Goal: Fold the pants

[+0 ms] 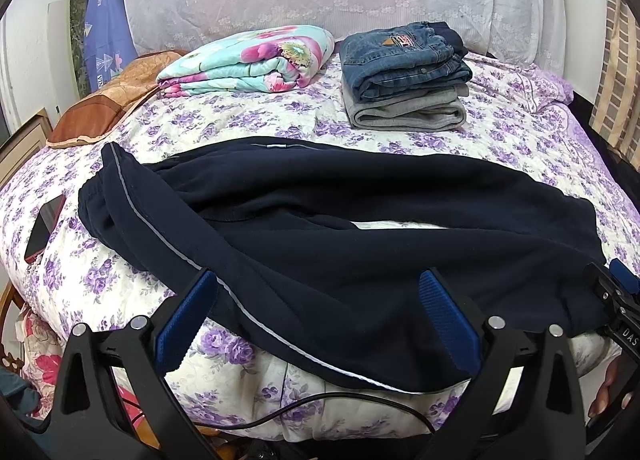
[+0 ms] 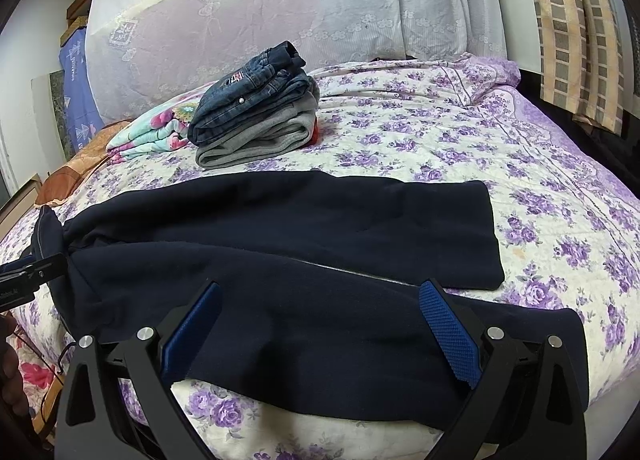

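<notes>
The dark blue pants lie long across the flowery bed, with a thin grey stripe down one leg. The left tool and right tool are both wide open above them.

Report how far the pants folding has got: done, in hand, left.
Done: folded jeans sit stacked on grey pants at the back of the bed. In hand: the navy pants lie spread out, legs apart; the left gripper and right gripper are open over the near edge. Left: every fold, then stacking.
</notes>
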Available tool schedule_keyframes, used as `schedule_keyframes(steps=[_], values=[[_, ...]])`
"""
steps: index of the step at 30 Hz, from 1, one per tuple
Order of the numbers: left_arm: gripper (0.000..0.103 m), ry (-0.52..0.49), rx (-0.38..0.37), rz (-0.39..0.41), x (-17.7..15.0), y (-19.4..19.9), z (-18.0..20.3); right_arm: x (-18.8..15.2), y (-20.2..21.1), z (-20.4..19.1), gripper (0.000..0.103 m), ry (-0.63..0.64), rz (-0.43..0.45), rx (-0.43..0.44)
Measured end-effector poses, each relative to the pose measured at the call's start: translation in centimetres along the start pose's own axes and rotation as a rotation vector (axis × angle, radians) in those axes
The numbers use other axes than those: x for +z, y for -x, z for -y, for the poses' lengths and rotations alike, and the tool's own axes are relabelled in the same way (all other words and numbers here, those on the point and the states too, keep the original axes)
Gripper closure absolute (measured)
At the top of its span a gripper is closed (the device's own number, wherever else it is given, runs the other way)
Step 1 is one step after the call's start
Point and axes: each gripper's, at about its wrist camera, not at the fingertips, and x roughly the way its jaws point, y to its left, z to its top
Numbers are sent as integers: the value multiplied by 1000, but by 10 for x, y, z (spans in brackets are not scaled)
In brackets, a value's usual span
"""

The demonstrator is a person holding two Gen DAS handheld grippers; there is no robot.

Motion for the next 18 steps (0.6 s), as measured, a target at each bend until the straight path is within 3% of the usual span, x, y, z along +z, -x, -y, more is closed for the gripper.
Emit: schedule_keyframes(steps=[18], values=[[5,2,1,-2,2,2,1,0,-1,0,3,3,-6,4]])
